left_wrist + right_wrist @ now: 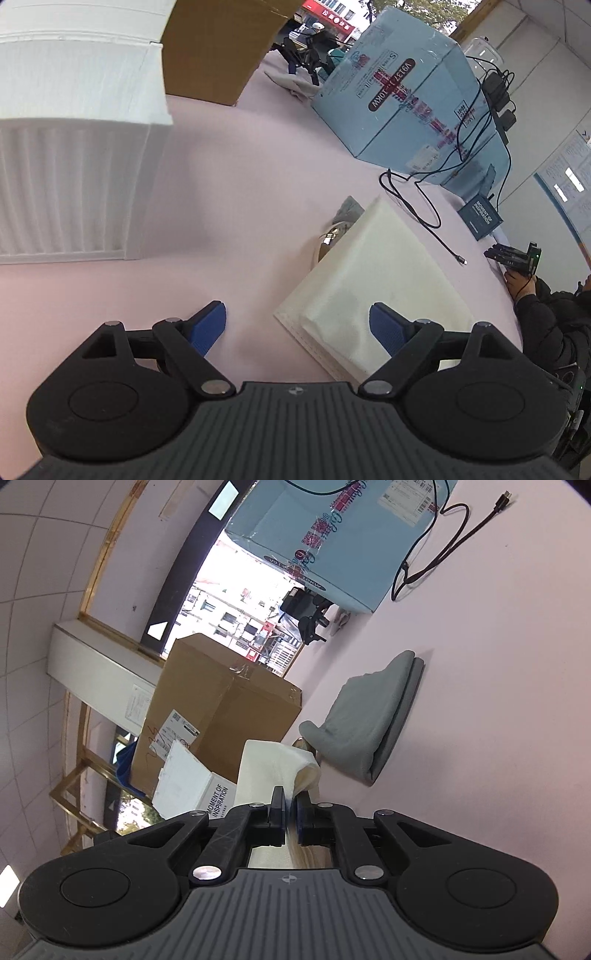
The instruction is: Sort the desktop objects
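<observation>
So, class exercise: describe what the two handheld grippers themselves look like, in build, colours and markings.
Both match. The left gripper and right gripper each have a dark grey ribbed body with a small round emblem, two black round housings, black linkage arms joined by silver pins, and blue ridged pads. No cables show on either.

Matt pink tabletop (pixel 229 192); soft white cloth (pixel 373 280); grey fabric pad (pixel 373 716); brown cardboard box (pixel 225 709).
</observation>
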`<action>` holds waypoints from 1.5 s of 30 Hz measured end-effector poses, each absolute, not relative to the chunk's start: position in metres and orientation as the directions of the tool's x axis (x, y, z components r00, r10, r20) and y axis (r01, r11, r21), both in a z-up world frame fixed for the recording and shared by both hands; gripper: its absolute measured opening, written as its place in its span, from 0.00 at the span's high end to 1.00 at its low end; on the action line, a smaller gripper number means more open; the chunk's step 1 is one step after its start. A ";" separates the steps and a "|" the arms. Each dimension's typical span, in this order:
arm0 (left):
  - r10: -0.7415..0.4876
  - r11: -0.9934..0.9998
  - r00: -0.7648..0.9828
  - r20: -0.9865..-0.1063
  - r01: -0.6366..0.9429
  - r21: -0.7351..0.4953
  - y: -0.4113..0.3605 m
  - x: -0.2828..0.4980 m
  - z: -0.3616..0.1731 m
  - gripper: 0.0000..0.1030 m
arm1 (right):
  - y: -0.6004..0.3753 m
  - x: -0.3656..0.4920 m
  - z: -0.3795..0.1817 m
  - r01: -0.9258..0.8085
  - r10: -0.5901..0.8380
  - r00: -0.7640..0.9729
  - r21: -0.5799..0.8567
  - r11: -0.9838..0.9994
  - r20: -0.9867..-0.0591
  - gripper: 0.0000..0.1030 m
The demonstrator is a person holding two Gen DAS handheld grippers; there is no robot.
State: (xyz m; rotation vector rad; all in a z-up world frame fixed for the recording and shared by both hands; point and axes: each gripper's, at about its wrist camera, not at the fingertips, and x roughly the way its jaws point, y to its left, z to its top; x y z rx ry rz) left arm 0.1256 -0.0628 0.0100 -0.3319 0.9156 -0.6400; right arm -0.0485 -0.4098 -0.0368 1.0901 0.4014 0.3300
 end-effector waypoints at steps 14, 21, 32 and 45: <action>-0.724 0.689 0.364 -0.586 0.429 -0.584 -0.088 0.134 0.003 0.10 | -0.410 -0.044 -0.038 -0.063 0.455 0.878 0.905 0.420 -0.150 0.95; -0.636 0.772 0.439 -0.635 0.375 -0.514 -0.081 0.129 0.005 0.59 | -0.407 -0.046 -0.038 -0.056 0.445 0.881 0.898 0.436 -0.161 0.95; -0.601 0.799 0.467 -0.649 0.351 -0.488 -0.076 0.124 0.001 0.94 | -0.402 -0.047 -0.036 -0.053 0.427 0.886 0.875 0.482 -0.182 0.95; -0.575 0.818 0.567 -0.589 0.412 -0.402 -0.067 0.082 0.036 0.96 | -0.387 -0.062 -0.013 -0.098 0.358 0.923 0.811 0.576 -0.144 0.95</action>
